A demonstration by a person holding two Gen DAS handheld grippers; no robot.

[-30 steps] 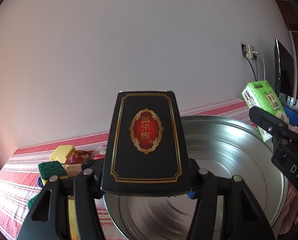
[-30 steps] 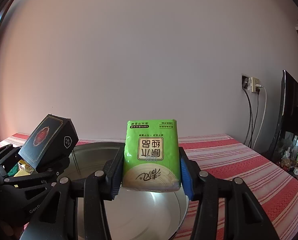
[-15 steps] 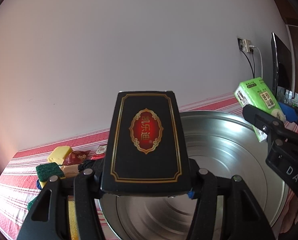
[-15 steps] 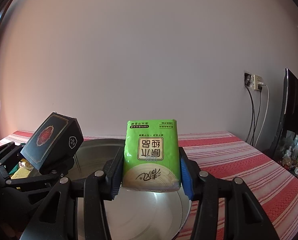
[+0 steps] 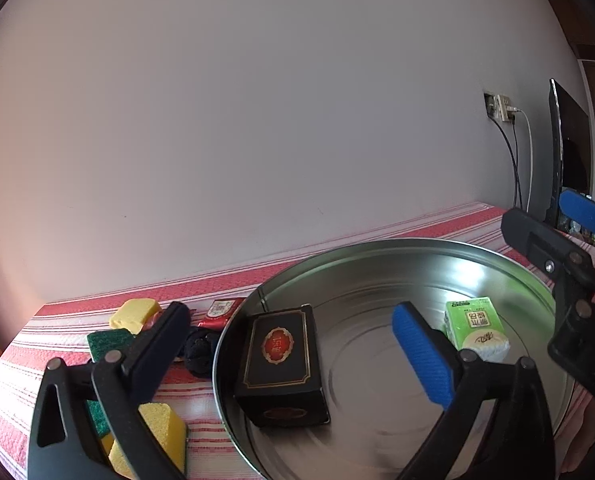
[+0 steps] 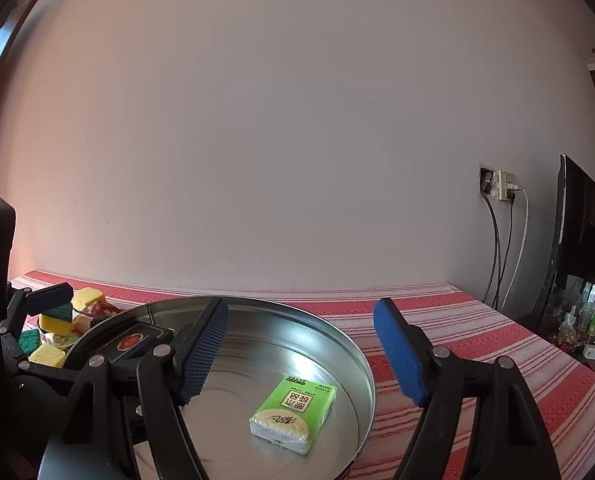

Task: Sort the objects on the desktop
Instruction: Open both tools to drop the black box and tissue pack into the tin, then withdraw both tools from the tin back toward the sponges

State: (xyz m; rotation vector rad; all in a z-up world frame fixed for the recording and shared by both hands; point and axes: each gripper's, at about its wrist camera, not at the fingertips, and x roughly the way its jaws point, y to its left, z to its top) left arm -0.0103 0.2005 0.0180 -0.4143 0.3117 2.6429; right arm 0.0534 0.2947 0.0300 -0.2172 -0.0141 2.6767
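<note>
The left gripper point(image 5: 297, 344) has its jaws opening, nothing pressed between them; the black box point(image 5: 281, 364) with its red and gold emblem lies in the round metal basin point(image 5: 377, 256) at about nine o'clock. The right gripper point(image 6: 301, 344) is opening too, empty, above the green tissue pack point(image 6: 293, 412), which rests near the basin's three o'clock. Yellow and green sponges point(image 5: 133, 320) sit on the red striped tablecloth point(image 6: 477, 332) just outside the rim

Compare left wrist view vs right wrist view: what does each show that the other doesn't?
Left wrist only: the black lump and red packet by the basin's rim, the black box's whole top.

Right wrist only: bottles past the table's right end, striped cloth there.

Both: metal basin, green tissue pack lying in it, sponges, wall socket, and both grippers, left and right, jaws opening, nothing between them.
</note>
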